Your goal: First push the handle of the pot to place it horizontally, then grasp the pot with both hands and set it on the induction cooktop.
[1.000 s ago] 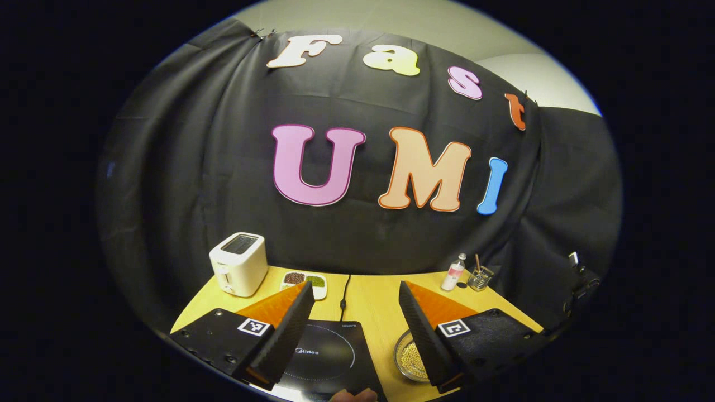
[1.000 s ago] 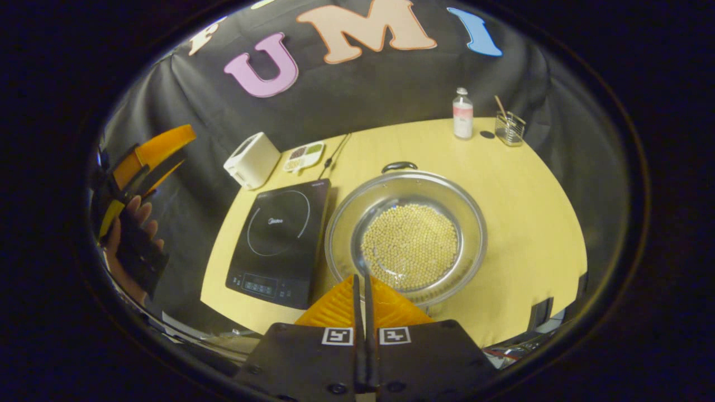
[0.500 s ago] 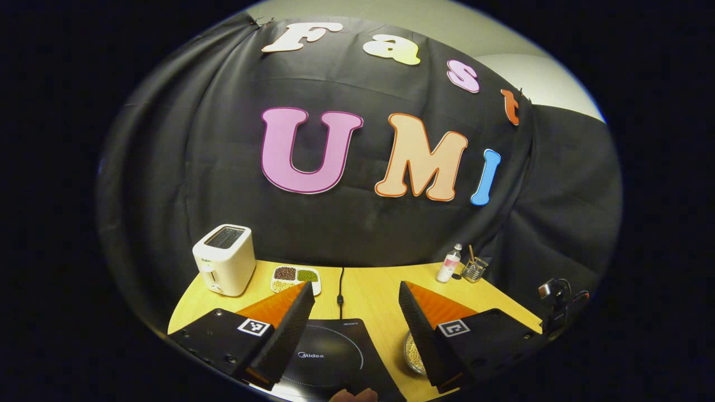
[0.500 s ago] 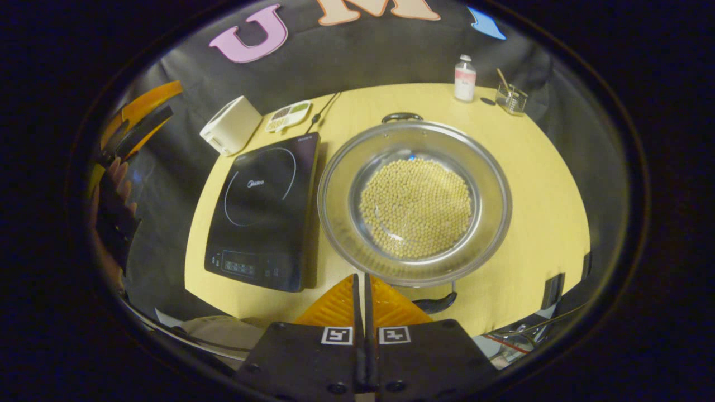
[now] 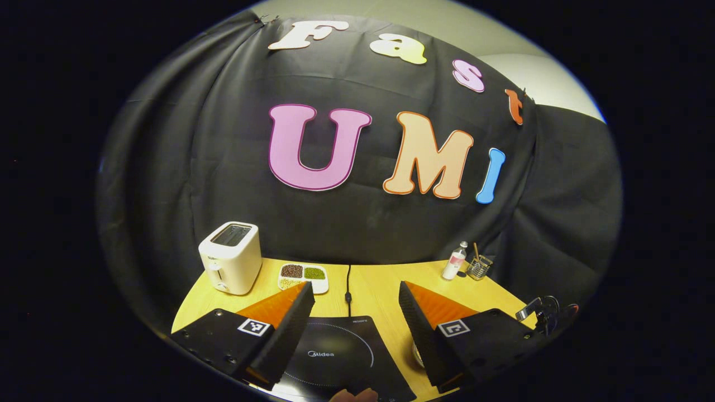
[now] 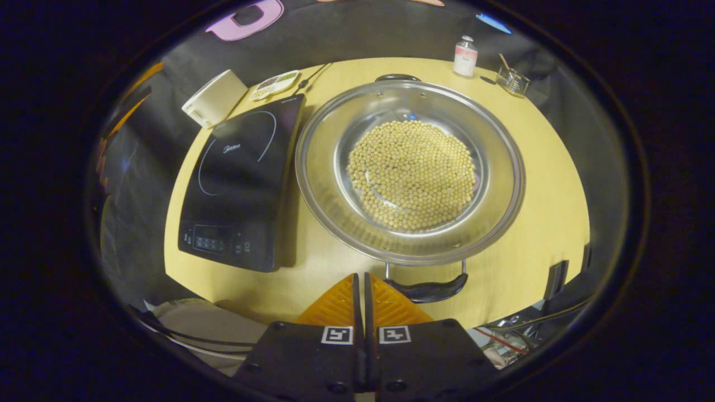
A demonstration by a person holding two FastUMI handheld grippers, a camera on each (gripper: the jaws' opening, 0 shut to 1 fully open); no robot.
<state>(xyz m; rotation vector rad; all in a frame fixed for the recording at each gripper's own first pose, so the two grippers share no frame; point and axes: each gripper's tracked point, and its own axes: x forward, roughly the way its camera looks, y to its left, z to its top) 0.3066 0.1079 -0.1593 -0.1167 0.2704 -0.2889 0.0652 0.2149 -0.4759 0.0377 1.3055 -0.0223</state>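
A wide steel pot (image 6: 410,170) holding pale round beans sits on the yellow table, right of the black induction cooktop (image 6: 240,181). Its two black handles point near (image 6: 427,287) and far (image 6: 397,77) in the right gripper view. My right gripper (image 6: 360,276) is shut, empty, its tips just left of the near handle and apart from it. My left gripper (image 5: 354,290) hangs open above the cooktop (image 5: 335,357) with nothing between its fingers; a sliver of the pot (image 5: 416,353) peeks out beside its right finger.
A white toaster (image 5: 230,257) and a divided dish of beans (image 5: 303,277) stand at the back left. A small bottle (image 5: 455,261) and a glass with a stick (image 5: 479,267) stand at the back right. The cooktop's cord (image 5: 347,282) runs to the wall.
My right gripper, still shut, has dropped toward the table's near edge, so the pot's near handle has come into sight beside its tips. The left gripper shifted only slightly and stays open.
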